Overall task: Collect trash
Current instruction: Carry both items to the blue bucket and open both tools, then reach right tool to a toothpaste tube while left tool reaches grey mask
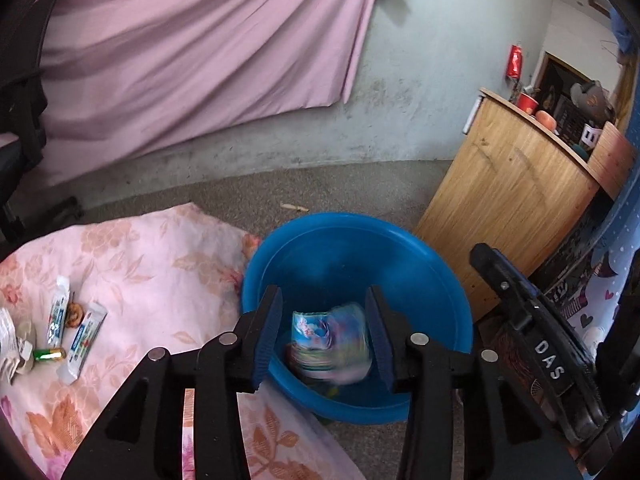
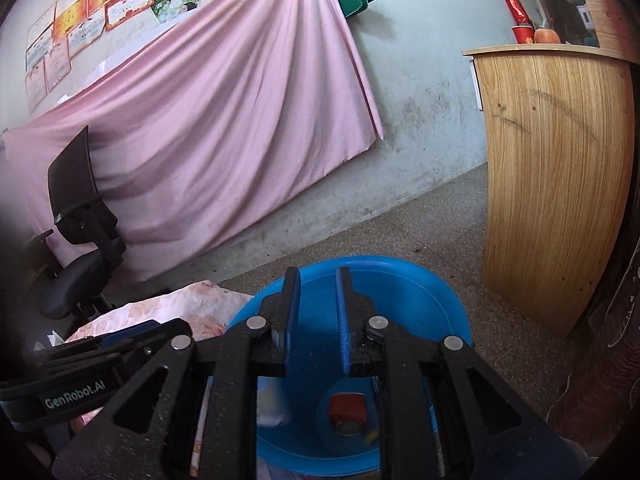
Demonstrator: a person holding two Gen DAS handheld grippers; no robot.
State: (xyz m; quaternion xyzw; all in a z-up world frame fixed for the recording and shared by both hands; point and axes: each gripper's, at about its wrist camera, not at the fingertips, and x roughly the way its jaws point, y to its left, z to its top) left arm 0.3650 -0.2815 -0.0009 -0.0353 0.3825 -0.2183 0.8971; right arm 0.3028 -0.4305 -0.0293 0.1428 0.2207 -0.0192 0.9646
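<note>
My left gripper [image 1: 322,296] hangs open over a blue plastic basin [image 1: 400,248] on the floor. A colourful crumpled wrapper [image 1: 328,344], blurred by motion, shows below and between its fingers, apart from both pads, inside the basin. Over the same basin [image 2: 432,300] my right gripper [image 2: 318,276] is open by a narrow gap and holds nothing. A red block [image 2: 347,408] and a white scrap [image 2: 272,404] lie on the basin floor. More trash lies on the floral cloth [image 1: 160,264]: two toothpaste tubes [image 1: 58,316] [image 1: 86,340], a green battery [image 1: 48,354] and white crumpled wrappers [image 1: 12,344].
A wooden cabinet [image 1: 508,208] stands right of the basin, with a red cup [image 1: 527,102] on top. A pink sheet [image 2: 224,120] hangs on the wall. A black office chair [image 2: 80,232] is at the left. The other gripper's body [image 1: 536,344] lies close on the right.
</note>
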